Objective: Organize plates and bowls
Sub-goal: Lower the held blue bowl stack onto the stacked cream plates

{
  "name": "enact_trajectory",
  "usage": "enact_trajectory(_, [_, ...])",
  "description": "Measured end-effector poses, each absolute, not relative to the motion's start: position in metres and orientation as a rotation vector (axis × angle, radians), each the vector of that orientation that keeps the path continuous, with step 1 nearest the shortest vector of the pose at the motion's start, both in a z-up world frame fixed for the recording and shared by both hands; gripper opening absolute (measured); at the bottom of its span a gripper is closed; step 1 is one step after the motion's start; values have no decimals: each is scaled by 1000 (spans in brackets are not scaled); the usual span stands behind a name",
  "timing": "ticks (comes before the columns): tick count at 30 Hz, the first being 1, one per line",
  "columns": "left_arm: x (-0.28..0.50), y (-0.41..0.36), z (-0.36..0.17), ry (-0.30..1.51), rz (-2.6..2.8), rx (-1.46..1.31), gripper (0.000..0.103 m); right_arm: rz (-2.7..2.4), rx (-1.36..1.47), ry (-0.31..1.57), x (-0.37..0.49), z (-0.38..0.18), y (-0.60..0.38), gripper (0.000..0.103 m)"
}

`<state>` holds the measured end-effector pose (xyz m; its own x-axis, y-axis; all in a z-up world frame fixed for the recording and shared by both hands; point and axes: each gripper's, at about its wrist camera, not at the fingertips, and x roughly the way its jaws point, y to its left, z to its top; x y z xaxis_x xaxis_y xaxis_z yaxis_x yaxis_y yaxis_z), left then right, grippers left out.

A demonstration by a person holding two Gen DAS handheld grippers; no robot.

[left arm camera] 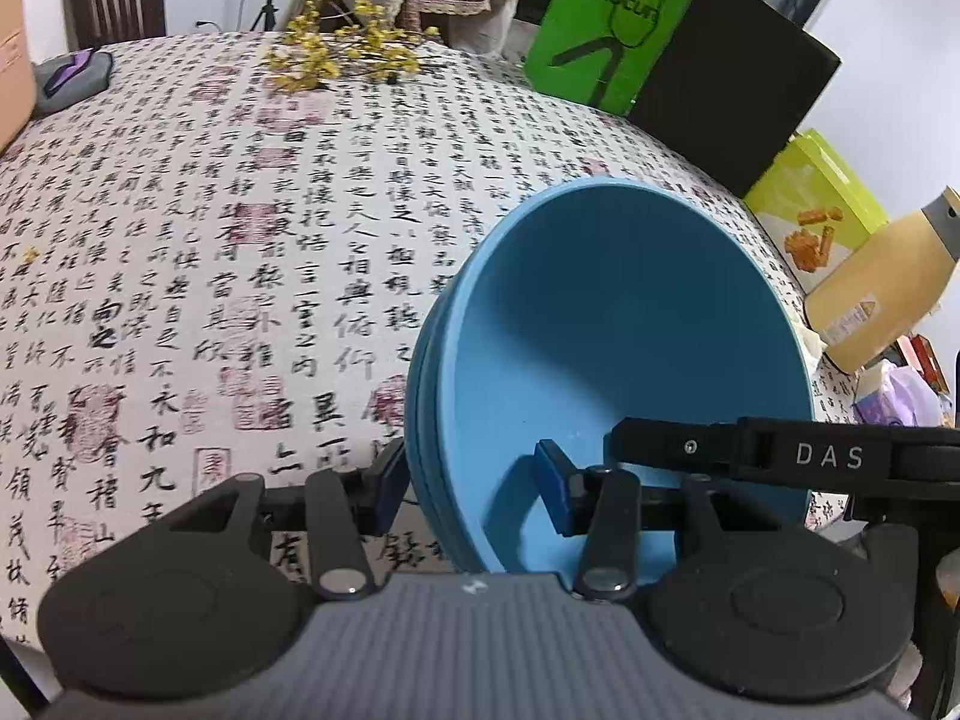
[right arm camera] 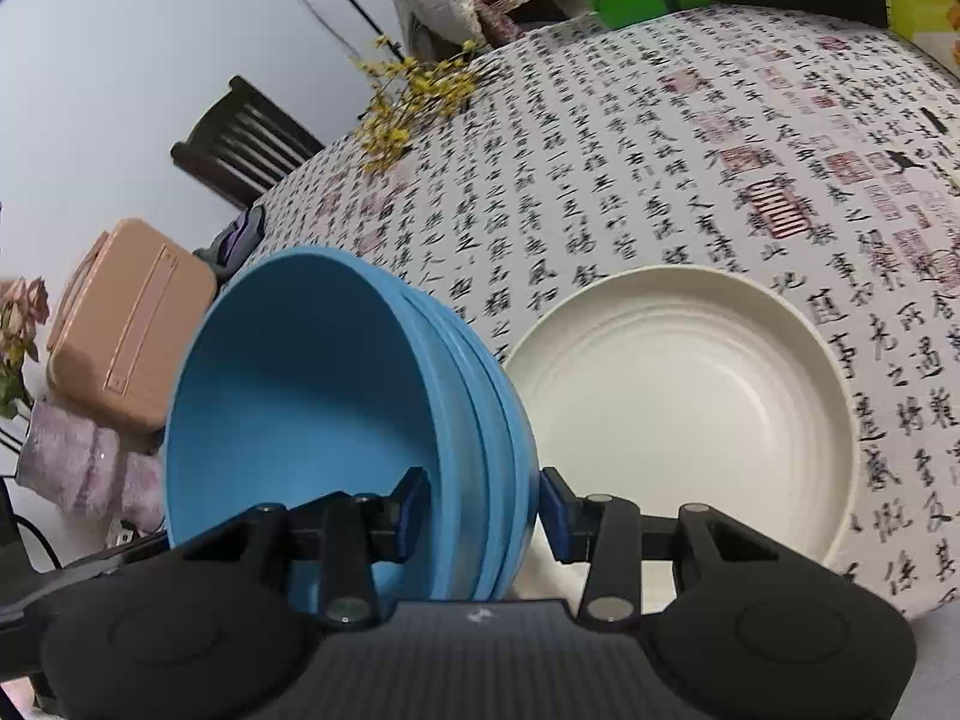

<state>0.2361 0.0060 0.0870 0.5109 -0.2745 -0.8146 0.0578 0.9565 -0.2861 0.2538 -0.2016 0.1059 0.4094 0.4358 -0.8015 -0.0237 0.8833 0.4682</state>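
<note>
A stack of nested blue bowls [left arm camera: 612, 324] hangs between both grippers over the calligraphy-print tablecloth [left arm camera: 240, 240]. My left gripper [left arm camera: 474, 492] is shut on the stack's left rim, one blue pad outside the wall and one inside. A black finger [left arm camera: 690, 447] of the other gripper reaches in over the opposite rim. In the right wrist view my right gripper [right arm camera: 483, 507] is shut on the right rim of the blue bowls [right arm camera: 300, 390] in the same way. A wide white ribbed plate [right arm camera: 678, 408] lies on the cloth just right of the stack.
Yellow flower twigs [left arm camera: 336, 48] lie at the table's far edge. A green bag [left arm camera: 606, 30], a black box [left arm camera: 738, 90], a yellow-green snack box [left arm camera: 822, 204] and a tan pouch [left arm camera: 882, 288] line the right side. A pink case [right arm camera: 126, 324] and a dark chair [right arm camera: 240, 144] stand left.
</note>
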Motion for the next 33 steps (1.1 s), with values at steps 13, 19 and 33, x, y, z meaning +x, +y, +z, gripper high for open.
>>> enact_trajectory(13, [251,-32,76,1038,-265,-220,46,228,450,1107,254,103,-245,40])
enact_trajectory(19, [256,-43,72,1048,-277,-218,46,215,459,1110,255,99,-257,40])
enact_trajectory(33, [264,-58,62,1070,-299,-216,46,194,480,1117,257,89,-278,40])
